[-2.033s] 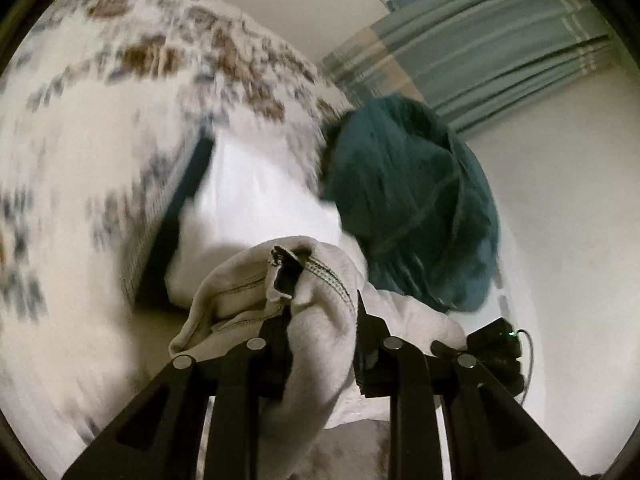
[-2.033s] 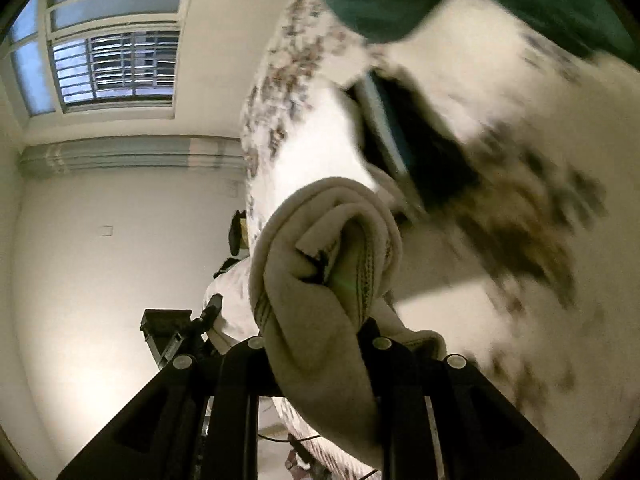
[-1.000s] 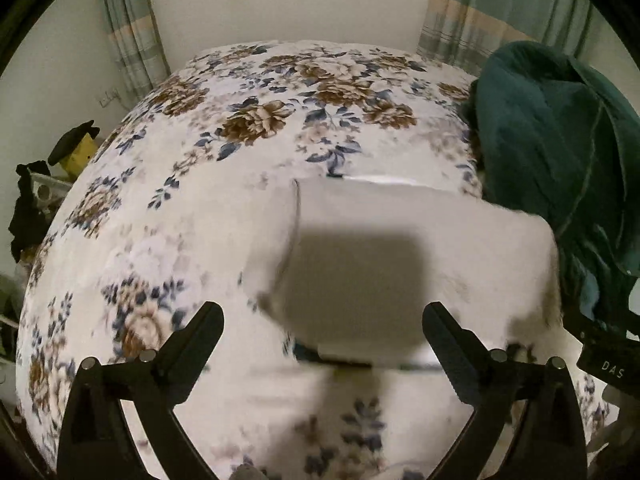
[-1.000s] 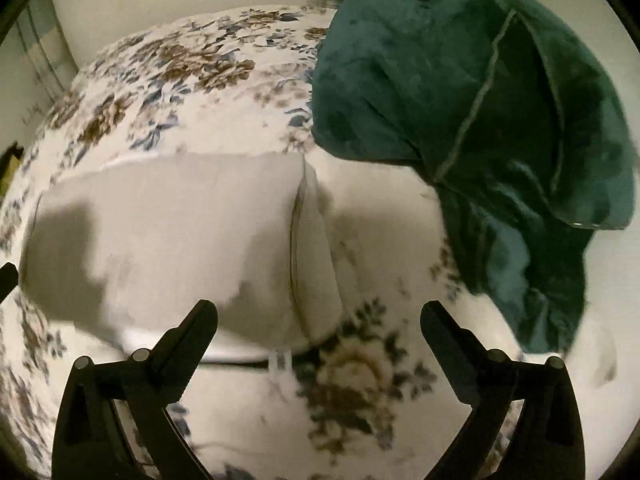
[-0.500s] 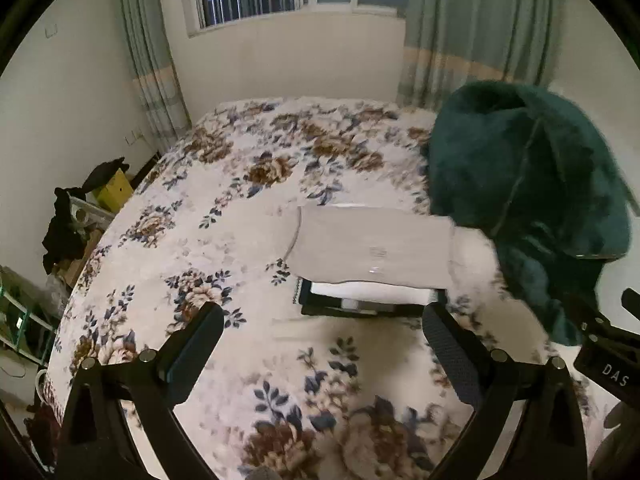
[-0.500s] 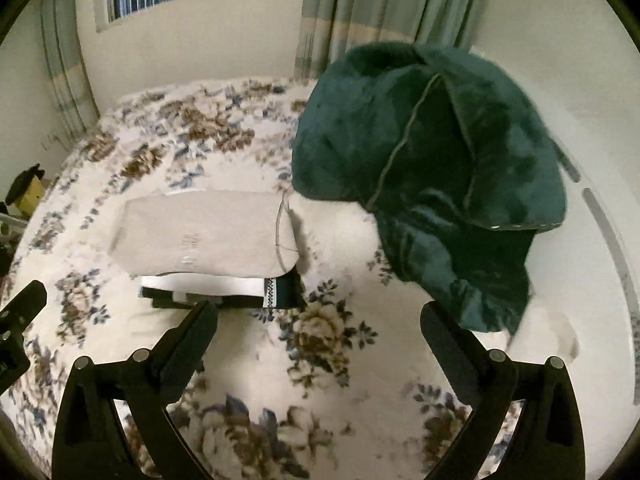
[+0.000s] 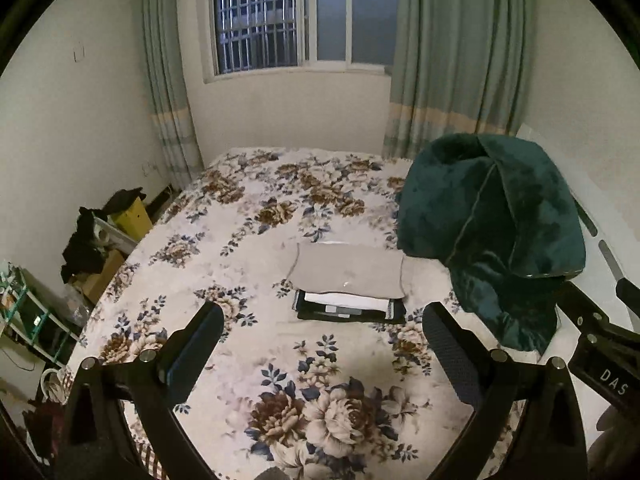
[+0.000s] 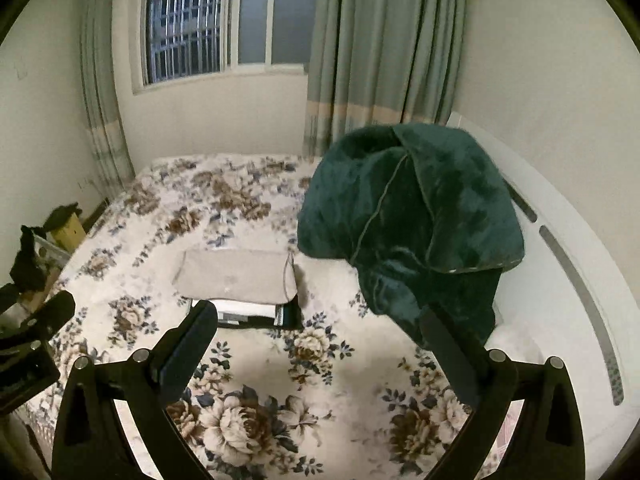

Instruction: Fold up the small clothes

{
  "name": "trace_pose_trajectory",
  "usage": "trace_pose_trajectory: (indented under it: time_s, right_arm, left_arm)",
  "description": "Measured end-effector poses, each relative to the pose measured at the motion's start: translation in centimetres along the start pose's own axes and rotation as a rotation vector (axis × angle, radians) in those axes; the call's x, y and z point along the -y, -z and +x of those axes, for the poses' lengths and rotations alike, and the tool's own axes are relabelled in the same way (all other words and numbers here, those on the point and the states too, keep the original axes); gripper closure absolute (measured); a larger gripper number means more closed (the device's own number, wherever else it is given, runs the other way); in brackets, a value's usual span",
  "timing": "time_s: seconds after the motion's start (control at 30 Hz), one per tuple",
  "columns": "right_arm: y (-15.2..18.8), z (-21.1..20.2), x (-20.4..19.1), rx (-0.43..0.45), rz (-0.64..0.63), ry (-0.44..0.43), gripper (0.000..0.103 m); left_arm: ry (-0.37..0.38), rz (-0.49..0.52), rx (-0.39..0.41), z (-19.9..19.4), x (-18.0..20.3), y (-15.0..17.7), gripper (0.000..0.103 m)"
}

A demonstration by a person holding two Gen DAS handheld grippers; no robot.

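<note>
A folded beige garment [image 7: 348, 270] lies on top of a small stack of folded clothes [image 7: 348, 309] in the middle of the floral bed [image 7: 248, 216]. It also shows in the right wrist view [image 8: 236, 276], with the stack [image 8: 256, 314] under it. My left gripper [image 7: 322, 344] is open and empty, held well back above the bed's near part. My right gripper [image 8: 318, 340] is open and empty too, back from the stack.
A dark green plush blanket [image 7: 492, 224] is heaped at the bed's right side, also in the right wrist view [image 8: 412, 216]. A white headboard [image 8: 560, 264] runs along the right. Boxes and clutter [image 7: 104, 232] stand left of the bed. Curtains and a barred window [image 7: 256, 16] are behind.
Both grippers held the beige garment bunched two seconds ago. They let it go flat on the stack, opened, and pulled back and up away from it.
</note>
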State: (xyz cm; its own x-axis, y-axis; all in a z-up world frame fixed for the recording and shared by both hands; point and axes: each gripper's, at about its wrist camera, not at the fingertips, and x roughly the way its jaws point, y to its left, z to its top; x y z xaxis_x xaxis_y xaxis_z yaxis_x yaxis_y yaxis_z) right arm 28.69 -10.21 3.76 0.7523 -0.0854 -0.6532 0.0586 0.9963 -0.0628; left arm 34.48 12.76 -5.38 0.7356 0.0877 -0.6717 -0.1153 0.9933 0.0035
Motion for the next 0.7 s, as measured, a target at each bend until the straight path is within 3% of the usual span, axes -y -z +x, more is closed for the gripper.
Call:
trace_pose_trajectory:
  time_s: [0.3,0.7]
  right_arm:
    - [0.5,-8.4,2.0,0.056,0.002,-0.045,0.0]
    - [1.3,-10.2,2.0,0.057,-0.038,-0.086,0.0]
  left_arm:
    - [0.009,-0.008,0.036,-4.3,0.6,1.2,0.001]
    - [-0.002,-0.031,0.047,-6.0,0.4,2.2,0.0]
